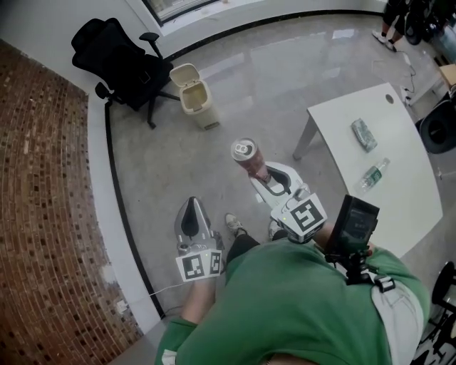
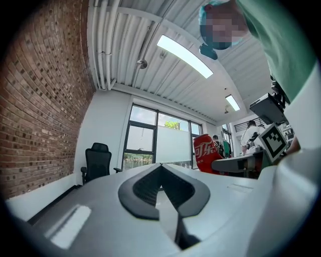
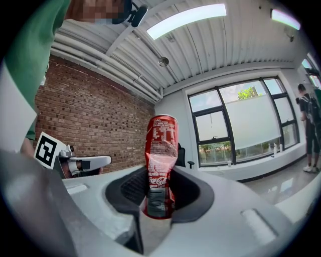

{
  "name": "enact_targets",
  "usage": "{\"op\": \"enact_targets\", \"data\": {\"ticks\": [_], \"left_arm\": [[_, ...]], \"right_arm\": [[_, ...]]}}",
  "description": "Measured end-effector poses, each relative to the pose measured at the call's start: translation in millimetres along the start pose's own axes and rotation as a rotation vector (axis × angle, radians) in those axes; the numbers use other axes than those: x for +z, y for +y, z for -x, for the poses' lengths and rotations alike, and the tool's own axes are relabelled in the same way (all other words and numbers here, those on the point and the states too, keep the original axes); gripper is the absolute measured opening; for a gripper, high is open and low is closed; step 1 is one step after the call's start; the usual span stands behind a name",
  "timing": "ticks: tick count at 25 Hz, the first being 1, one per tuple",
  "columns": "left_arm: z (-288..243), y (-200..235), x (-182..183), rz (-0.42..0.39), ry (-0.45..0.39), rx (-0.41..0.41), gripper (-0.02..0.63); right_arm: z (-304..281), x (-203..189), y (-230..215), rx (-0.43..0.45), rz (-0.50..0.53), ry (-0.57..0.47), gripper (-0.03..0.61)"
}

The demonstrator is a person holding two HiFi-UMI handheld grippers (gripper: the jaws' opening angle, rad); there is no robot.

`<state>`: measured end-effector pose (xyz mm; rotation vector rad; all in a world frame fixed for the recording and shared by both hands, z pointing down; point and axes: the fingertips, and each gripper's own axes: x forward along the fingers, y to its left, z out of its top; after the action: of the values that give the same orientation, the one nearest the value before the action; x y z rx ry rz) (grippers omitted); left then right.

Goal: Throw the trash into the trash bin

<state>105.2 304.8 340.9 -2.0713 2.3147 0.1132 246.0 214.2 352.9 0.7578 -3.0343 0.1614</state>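
A crushed red soda can point(image 1: 246, 155) stands upright in my right gripper point(image 1: 262, 176), whose jaws are shut on its lower part. In the right gripper view the can point(image 3: 160, 145) rises between the dark pads point(image 3: 131, 189) of the right gripper point(image 3: 158, 197). The beige trash bin point(image 1: 197, 98) stands on the floor ahead, lid raised, well beyond the can. My left gripper point(image 1: 192, 205) is held level to the left, its jaws together with nothing between them. In the left gripper view the left gripper point(image 2: 161, 168) points toward the windows, with the can point(image 2: 205, 152) to its right.
A black office chair point(image 1: 121, 63) stands left of the bin against the brick wall point(image 1: 43, 214). A white table point(image 1: 399, 207) at the right holds a green packet point(image 1: 364, 134) and a plastic bottle point(image 1: 374, 174). A person point(image 1: 395, 18) stands far back right.
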Motion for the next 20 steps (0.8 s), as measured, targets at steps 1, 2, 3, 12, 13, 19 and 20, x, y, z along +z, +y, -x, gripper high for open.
{"op": "enact_targets", "data": {"ticks": [1, 2, 3, 12, 13, 19, 20], "left_arm": [[-5.6, 6.5, -0.6, 0.003, -0.001, -0.005, 0.006], [-12.2, 13.7, -1.3, 0.005, -0.002, -0.012, 0.006], [-19.3, 21.6, -1.9, 0.007, -0.005, -0.02, 0.006], [-67.5, 86.5, 3.2, 0.024, -0.023, -0.092, 0.006], [-71.4, 92.9, 2.9, 0.027, -0.018, -0.11, 0.006], [-90.9, 138.3, 2.0, 0.026, -0.015, -0.182, 0.006], [-93.8, 145.1, 1.8, 0.029, -0.016, -0.188, 0.006]], "right_arm": [[-7.6, -0.2, 0.4, -0.005, 0.002, 0.003, 0.117], [-16.3, -0.1, 0.2, -0.011, 0.004, 0.005, 0.117], [-25.9, -0.1, -0.5, -0.019, 0.008, 0.006, 0.117], [-98.8, 13.1, 3.7, -0.089, 0.035, -0.006, 0.117], [-107.6, 14.2, 6.6, -0.097, 0.037, -0.007, 0.117], [-155.8, 11.8, 23.2, -0.149, 0.058, -0.006, 0.117], [-161.9, 10.7, 24.6, -0.156, 0.062, -0.003, 0.117]]}}
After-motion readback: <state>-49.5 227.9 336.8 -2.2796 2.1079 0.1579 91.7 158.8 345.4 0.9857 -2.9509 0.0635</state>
